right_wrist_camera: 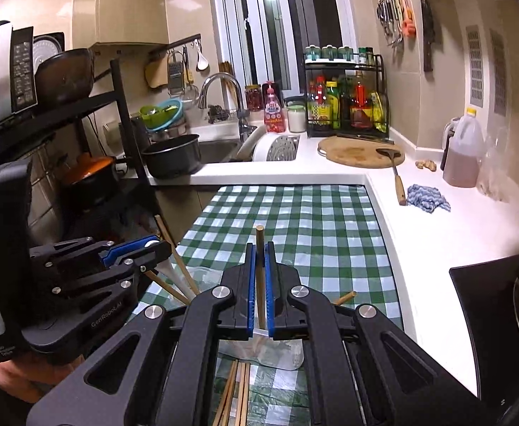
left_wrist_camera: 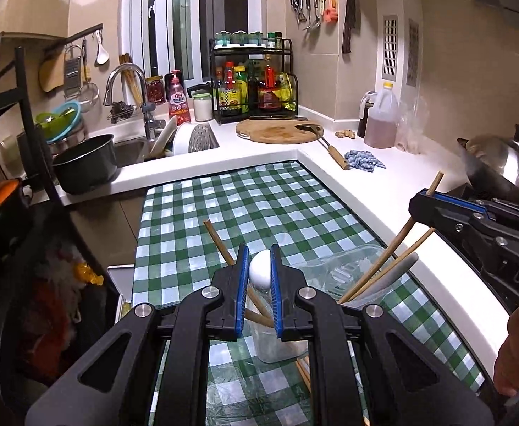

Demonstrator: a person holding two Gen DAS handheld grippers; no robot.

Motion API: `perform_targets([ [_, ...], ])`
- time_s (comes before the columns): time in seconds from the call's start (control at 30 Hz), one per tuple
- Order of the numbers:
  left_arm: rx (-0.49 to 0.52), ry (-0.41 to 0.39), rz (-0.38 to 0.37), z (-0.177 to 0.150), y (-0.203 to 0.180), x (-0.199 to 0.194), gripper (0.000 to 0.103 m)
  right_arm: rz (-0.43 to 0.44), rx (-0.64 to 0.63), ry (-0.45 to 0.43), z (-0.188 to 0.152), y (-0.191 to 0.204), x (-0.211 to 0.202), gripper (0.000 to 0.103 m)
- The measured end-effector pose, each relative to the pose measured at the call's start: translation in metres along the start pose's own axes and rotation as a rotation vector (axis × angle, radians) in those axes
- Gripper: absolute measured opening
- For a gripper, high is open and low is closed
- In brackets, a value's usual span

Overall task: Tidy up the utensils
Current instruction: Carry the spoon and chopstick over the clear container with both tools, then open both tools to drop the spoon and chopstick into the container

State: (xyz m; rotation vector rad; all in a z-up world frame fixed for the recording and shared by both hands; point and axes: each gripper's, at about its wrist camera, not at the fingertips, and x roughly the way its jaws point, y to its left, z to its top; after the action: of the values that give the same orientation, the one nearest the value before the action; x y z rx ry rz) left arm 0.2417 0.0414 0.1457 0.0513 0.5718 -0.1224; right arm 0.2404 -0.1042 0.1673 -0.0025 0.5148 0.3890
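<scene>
Between right gripper pads: chopstick.

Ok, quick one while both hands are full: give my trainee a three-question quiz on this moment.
1. True or false: the right gripper is closed on a chopstick.
2. What does the left gripper hold: (a) a white spoon, (b) a knife, (c) nothing?
3. Fill in: both grippers hang above a clear ____ on the checked tablecloth.

Key: 1 true; 2 a; 3 container, which already has chopsticks and a spoon standing in it.
</scene>
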Motion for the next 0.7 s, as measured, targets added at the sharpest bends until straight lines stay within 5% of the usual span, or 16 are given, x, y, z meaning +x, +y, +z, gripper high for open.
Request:
perform_targets([
  [0.2,0.008,0.005,-0.003,-0.002,-0.003,0.003,0.013,-0.028,0.009,0.013,-0.004,-0.004,0.005,0.007],
  [0.37,-0.001,-0.028,0.0,0.0,-0.002,-0.008,0.027,-0.066,0.013,0.009,-0.003,-0.005,0.002,0.032],
  [0.7,-0.038,-0.123,0.009,0.001,-0.002,-0.061,0.027,-0.121,0.007,-0.087,0.006,0.0,-0.047,0.032],
])
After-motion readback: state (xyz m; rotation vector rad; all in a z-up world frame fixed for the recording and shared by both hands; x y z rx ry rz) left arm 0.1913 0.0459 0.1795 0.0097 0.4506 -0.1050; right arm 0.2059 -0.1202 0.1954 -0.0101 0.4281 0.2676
